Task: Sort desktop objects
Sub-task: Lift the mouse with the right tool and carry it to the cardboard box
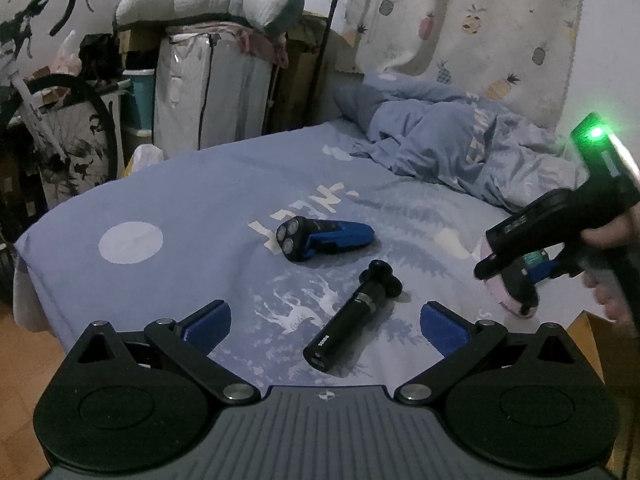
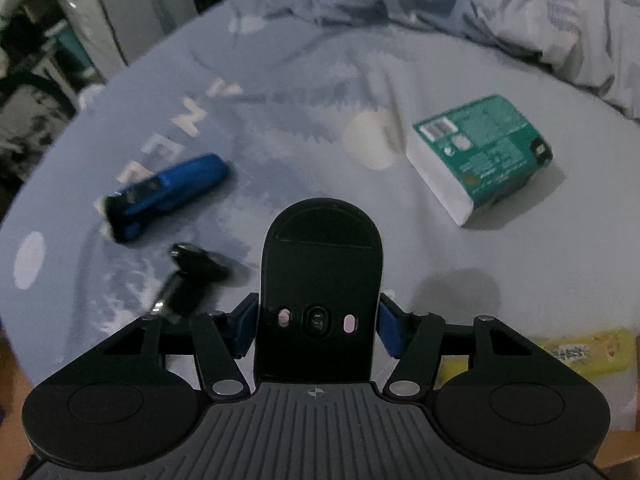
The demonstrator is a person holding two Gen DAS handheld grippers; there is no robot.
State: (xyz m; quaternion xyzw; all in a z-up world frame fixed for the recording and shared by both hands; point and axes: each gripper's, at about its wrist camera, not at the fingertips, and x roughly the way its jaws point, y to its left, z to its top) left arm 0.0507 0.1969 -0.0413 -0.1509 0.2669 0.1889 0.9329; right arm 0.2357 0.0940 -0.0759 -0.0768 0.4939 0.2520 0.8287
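Bedsheet (image 1: 192, 184), pale blue with white printed letters and deer, carries everything here. Left gripper (image 1: 325, 322) hangs low over the near edge of the bed with its blue-padded fingers (image 1: 212, 320) spread wide and nothing between them. Just ahead of it a black cylindrical gadget (image 1: 352, 320) lies on the sheet, its knobbed head pointing away toward the middle of the bed. Beyond that, near the white lettering, a blue and black electric shaver (image 1: 320, 238) lies on its side with its three round cutters turned toward the left edge. Right gripper (image 2: 318, 324) is pinched on a computer mouse (image 2: 320, 264), which it holds with the black underside up, the blue pads pressing on both flanks; from the left wrist view the same mouse shows a pink upper shell (image 1: 516, 300) and sits clear above the sheet near the bed's right edge, with a hand (image 1: 612, 256) wrapped round the handle. A green and white box (image 2: 480, 156) rests flat toward the right side of the bed, well apart from the shaver. A yellow packet (image 2: 584, 350) shows by the near right corner; whether it lies on the bed cannot be told. A crumpled blue duvet (image 1: 460, 140) is heaped along the far edge
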